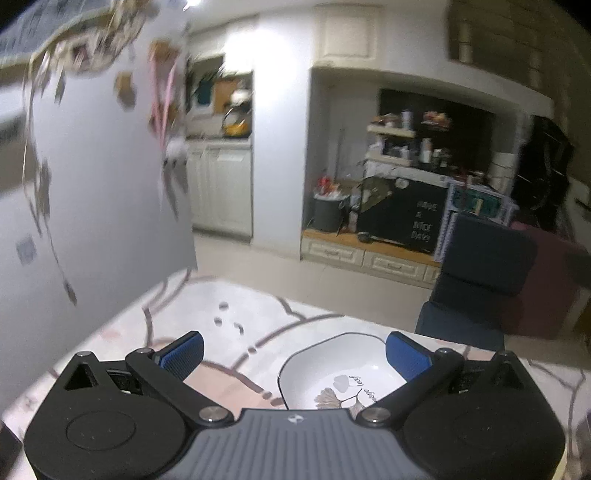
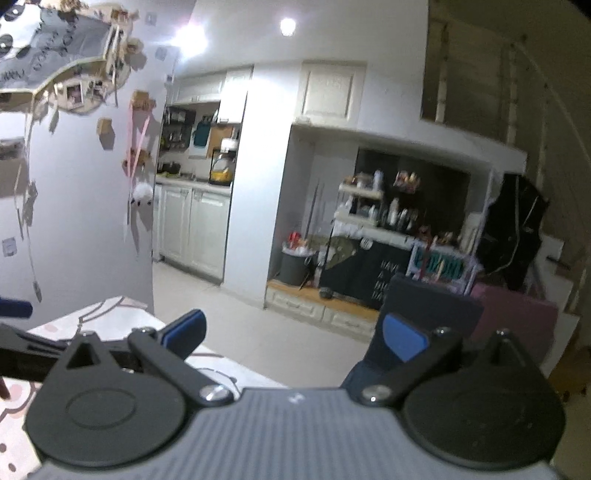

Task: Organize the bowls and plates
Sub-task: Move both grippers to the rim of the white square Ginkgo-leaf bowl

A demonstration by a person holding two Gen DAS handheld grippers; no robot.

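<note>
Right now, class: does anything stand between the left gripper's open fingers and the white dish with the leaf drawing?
Nothing visible does. The left gripper is open above the white, dark-rimmed dish, with only bare patterned tablecloth around it.

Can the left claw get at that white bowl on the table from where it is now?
Probably yes. The left claw is open and empty, above the white bowl, which sits alone on the table with nothing between them.

A dim kitchen: white cabinets (image 2: 192,230) line the far wall beyond a pale tiled floor (image 2: 236,325), ceiling lights (image 2: 287,26) glaring above a cluttered alcove shelf (image 2: 373,206).
</note>
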